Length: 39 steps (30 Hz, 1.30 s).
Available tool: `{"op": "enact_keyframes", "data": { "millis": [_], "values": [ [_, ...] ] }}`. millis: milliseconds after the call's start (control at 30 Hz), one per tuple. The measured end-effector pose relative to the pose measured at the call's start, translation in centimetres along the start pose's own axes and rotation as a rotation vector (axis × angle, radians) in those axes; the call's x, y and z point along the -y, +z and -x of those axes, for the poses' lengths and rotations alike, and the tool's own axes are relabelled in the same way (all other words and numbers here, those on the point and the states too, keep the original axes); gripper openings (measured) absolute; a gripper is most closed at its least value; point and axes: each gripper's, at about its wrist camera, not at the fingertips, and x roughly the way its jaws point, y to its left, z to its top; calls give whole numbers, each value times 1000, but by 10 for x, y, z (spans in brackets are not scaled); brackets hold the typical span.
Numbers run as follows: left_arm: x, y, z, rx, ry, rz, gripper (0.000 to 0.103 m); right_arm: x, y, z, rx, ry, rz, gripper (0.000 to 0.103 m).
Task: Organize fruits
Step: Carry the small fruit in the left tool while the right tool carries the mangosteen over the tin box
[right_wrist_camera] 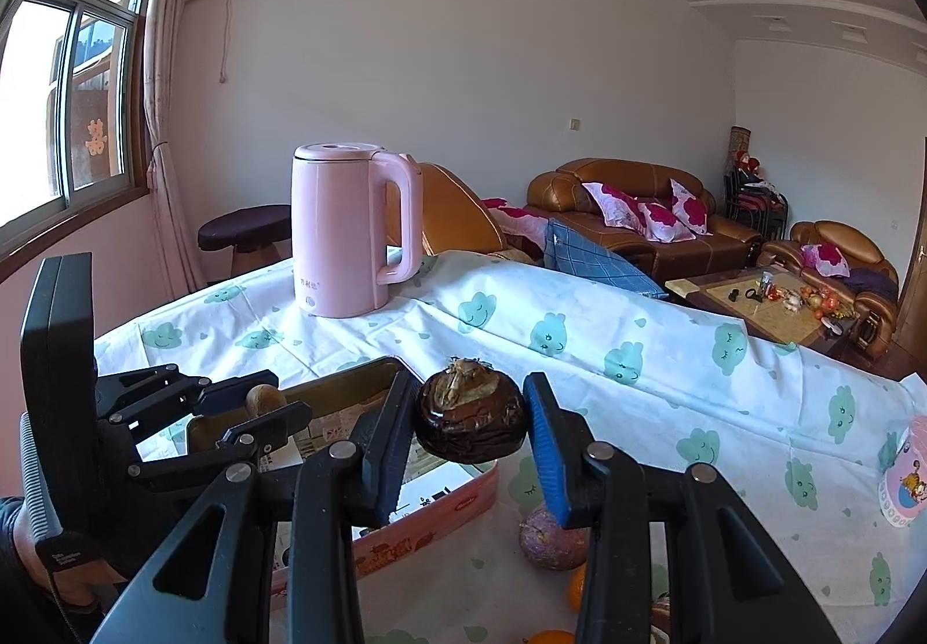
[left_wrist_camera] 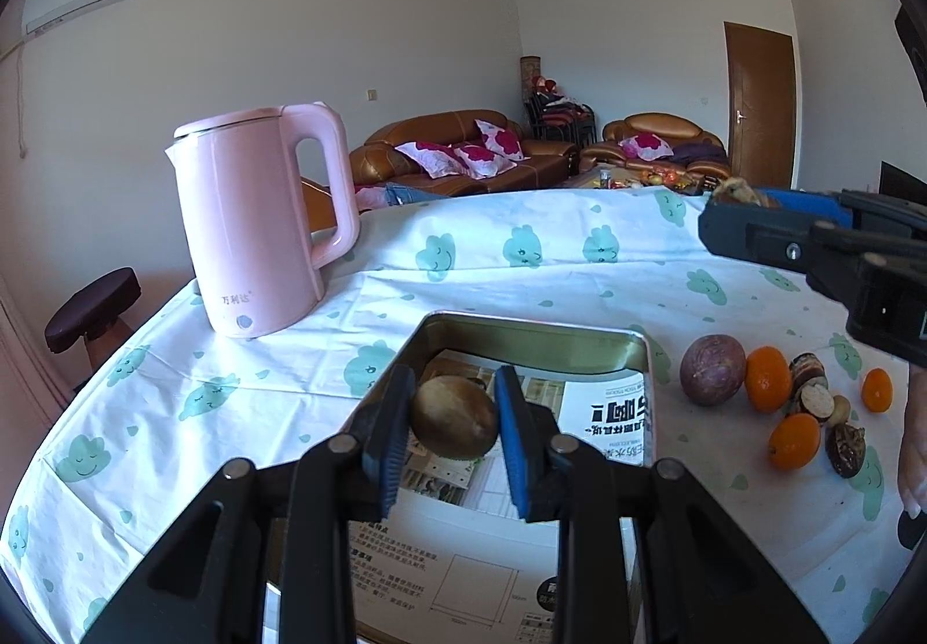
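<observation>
My left gripper [left_wrist_camera: 452, 421] is shut on a small brown round fruit [left_wrist_camera: 455, 424] and holds it above the metal tin [left_wrist_camera: 634, 354], which is lined with printed paper. My right gripper [right_wrist_camera: 470, 426] is shut on a dark brown water chestnut [right_wrist_camera: 470, 421] and holds it above the tin's right edge [right_wrist_camera: 429, 525]. In the right wrist view the left gripper [right_wrist_camera: 255, 406] shows at the left over the tin. On the cloth right of the tin lie a purple passion fruit [left_wrist_camera: 711, 368], three small oranges [left_wrist_camera: 767, 378] and several dark water chestnuts [left_wrist_camera: 817, 397].
A pink electric kettle [left_wrist_camera: 261, 221] stands on the cloud-print tablecloth [left_wrist_camera: 521, 250] behind the tin. A pink cartoon cup [right_wrist_camera: 904, 476] sits at the table's right edge. A dark stool [left_wrist_camera: 92, 308] stands beyond the left edge. Sofas and a coffee table lie behind.
</observation>
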Motion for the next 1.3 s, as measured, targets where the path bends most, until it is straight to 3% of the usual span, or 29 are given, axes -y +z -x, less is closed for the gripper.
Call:
{"op": "enact_keyframes", "data": {
  "millis": [667,1300],
  "values": [
    [-18,-4,-25,-58,25,-3,30,-21,-16,-54,-95,45,-11,40],
    [-23,-7,-41,-118,26,-9,30,-30,-28,-78,-146,46,-13,40]
  ]
}}
